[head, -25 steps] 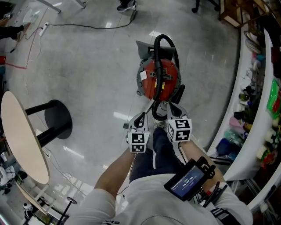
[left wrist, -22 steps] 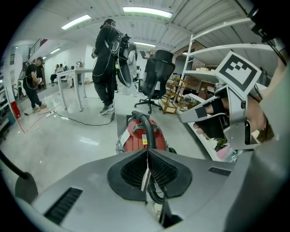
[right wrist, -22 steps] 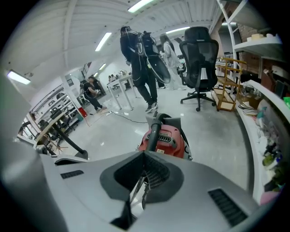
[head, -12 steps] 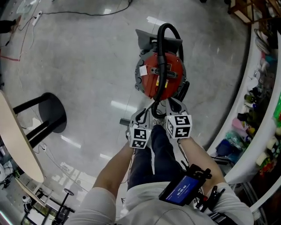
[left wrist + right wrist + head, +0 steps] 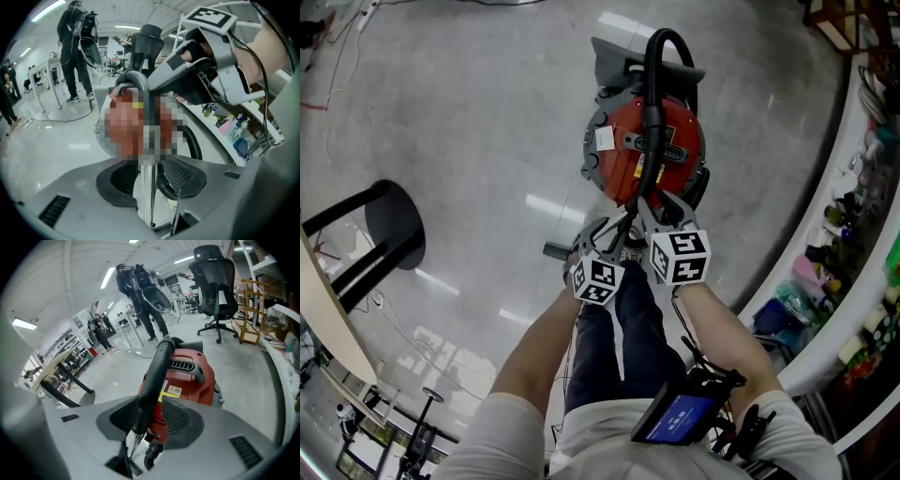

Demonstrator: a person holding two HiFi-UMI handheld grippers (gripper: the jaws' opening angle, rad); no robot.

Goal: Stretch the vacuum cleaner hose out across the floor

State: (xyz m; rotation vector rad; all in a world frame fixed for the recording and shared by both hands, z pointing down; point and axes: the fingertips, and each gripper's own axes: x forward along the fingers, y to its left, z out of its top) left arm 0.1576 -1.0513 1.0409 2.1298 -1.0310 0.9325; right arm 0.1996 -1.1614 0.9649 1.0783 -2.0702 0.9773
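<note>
A red canister vacuum cleaner (image 5: 642,155) stands on the grey floor just ahead of my feet. Its black hose (image 5: 654,84) arches over the top and runs down to a rigid tube in front. Both grippers meet on that tube. The left gripper (image 5: 614,234) has the chrome part of the tube (image 5: 147,187) between its pads. The right gripper (image 5: 656,208) has the black part (image 5: 152,380) between its pads. Both pairs of jaws are opening, and the pads still look to be against the tube. A ribbed loop of hose (image 5: 194,143) hangs beside the vacuum (image 5: 192,376).
A black stool (image 5: 389,225) stands on the left, beside a round table's edge (image 5: 323,319). A curved white counter (image 5: 853,281) with bottles runs along the right. Farther off are an office chair (image 5: 215,277) and standing people (image 5: 140,291).
Both grippers have moved forward, close up to the vacuum's front. The head view has shifted with them, so the vacuum looks nearer and the stool has slid left.
</note>
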